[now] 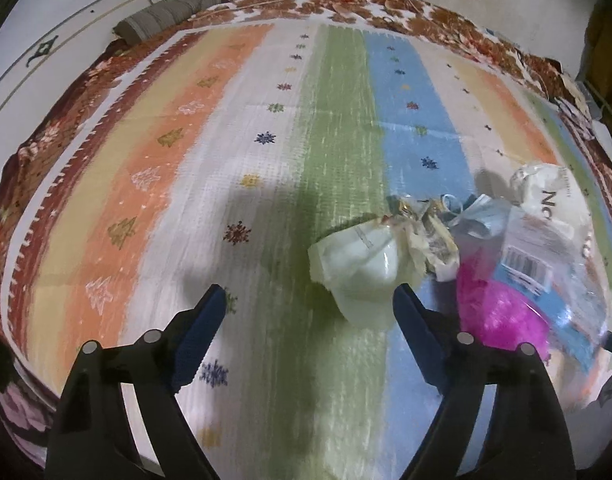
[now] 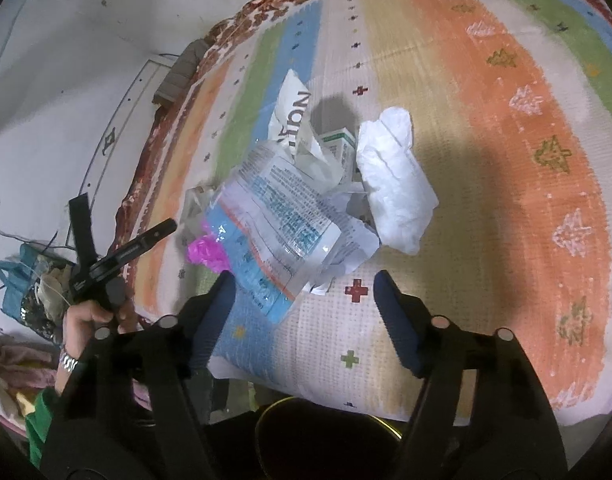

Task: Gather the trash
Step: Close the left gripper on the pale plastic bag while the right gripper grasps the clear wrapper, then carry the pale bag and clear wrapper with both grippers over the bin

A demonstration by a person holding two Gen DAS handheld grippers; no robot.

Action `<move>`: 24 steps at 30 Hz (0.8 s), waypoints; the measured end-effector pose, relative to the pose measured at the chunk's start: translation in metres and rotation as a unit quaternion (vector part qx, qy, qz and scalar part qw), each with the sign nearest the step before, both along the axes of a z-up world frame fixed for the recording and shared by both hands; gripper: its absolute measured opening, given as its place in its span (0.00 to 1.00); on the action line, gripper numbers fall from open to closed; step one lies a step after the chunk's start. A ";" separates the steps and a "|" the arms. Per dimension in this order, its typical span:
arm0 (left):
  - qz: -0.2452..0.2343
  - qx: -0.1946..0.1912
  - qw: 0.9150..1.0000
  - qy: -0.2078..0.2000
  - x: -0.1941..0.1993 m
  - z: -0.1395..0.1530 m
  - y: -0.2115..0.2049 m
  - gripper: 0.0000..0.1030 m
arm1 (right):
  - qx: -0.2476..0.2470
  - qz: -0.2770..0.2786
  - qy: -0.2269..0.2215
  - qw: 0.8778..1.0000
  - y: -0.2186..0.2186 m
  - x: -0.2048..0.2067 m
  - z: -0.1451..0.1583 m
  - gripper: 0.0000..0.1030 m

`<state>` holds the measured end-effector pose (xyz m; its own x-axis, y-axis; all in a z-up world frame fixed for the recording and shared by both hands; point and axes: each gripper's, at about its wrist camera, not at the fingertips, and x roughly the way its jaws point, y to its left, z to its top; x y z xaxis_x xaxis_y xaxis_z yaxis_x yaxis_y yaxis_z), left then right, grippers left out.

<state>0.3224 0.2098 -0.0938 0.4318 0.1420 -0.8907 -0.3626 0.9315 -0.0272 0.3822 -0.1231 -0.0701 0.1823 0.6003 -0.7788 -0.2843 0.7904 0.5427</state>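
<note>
Tongs of both hands stand wide open and hold nothing. The left tongs (image 1: 310,304) are low over the striped mat (image 1: 186,152), and the pale green wrapper (image 1: 362,268) lies just inside the right finger, almost touching it. The right tongs (image 2: 304,292) hover above the near edge of the trash pile (image 2: 306,200), with the left finger over the clear printed bag (image 2: 274,216).

I judge that a grasp could go wrong here. The wrapper sits off centre between the left fingers, so closing now may only push it aside or pinch a thin corner. The clear bag is slippery and flat, so the right tongs may slide off it or drag the loose pieces apart.

The trash is a loose heap on the mat: a crumpled white bag (image 2: 394,184), a white bag with dark letters (image 2: 294,116), a small green-and-white box (image 2: 340,144), something bright pink (image 2: 206,252) under the clear bag, and small torn scraps.
</note>
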 end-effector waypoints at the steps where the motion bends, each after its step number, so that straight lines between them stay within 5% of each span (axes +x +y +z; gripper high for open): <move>1: -0.002 0.004 1.000 0.004 0.004 -0.003 0.001 0.78 | -0.002 0.002 0.000 1.000 0.003 0.003 -0.002 0.58; 8: -0.017 -0.001 1.000 0.013 0.018 -0.021 0.007 0.60 | 0.005 0.012 0.014 1.000 0.013 0.016 -0.013 0.31; 11: -0.020 -0.003 1.000 0.013 0.021 -0.026 0.008 0.39 | 0.015 0.023 0.014 1.000 0.016 0.016 -0.011 0.16; 13: -0.004 -0.014 1.000 0.023 0.022 -0.030 0.013 0.01 | 0.024 0.039 0.011 0.999 0.020 0.014 -0.008 0.06; 24: 0.024 -0.041 0.999 0.009 0.009 -0.003 0.011 0.00 | -0.003 0.067 -0.043 0.997 0.029 0.000 0.028 0.02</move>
<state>0.3313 0.2205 -0.0966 0.4096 0.0889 -0.9079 -0.4083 0.9078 -0.0954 0.3821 -0.0941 -0.0418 0.1676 0.6191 -0.7672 -0.4335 0.7452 0.5067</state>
